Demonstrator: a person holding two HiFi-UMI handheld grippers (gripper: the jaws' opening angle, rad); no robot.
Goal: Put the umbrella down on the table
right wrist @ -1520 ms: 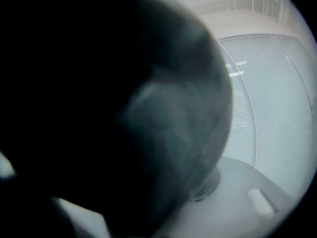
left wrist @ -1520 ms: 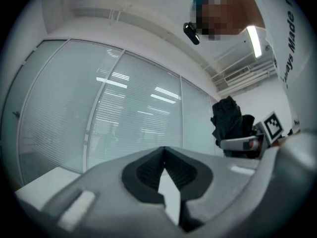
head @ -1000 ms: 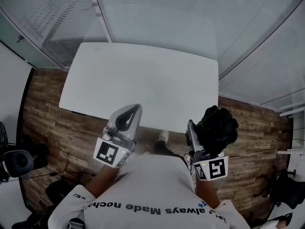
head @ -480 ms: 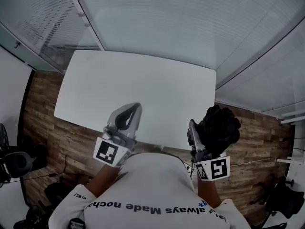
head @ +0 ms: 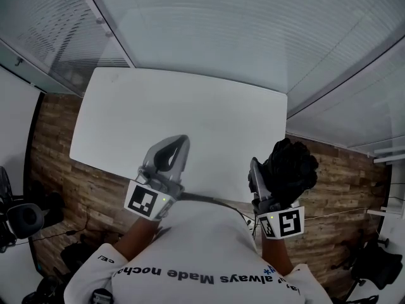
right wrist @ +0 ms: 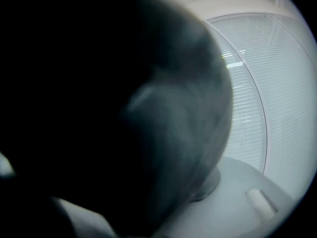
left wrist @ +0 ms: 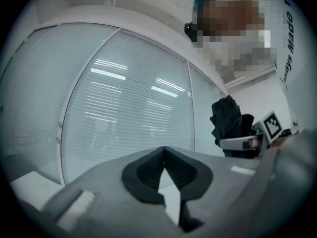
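Observation:
A black folded umbrella (head: 290, 166) is bunched up in my right gripper (head: 271, 173), which is shut on it just past the white table's (head: 177, 113) near right corner, above the wooden floor. In the right gripper view the dark umbrella (right wrist: 124, 113) fills most of the picture, with one grey jaw showing under it. My left gripper (head: 172, 152) hangs over the table's near edge, shut and empty; its jaws meet at the tips (left wrist: 164, 150). From the left gripper view the umbrella (left wrist: 227, 120) shows off to the right.
Glass walls with white blinds (head: 253, 30) run behind and beside the table. Wooden floor (head: 57, 144) surrounds it. An office chair (head: 19, 217) and cables lie at the lower left, and dark equipment (head: 380, 258) stands at the lower right.
The table has drawn closer under both grippers; its near edge now lies beneath the left gripper. Both grippers keep their grip and pose.

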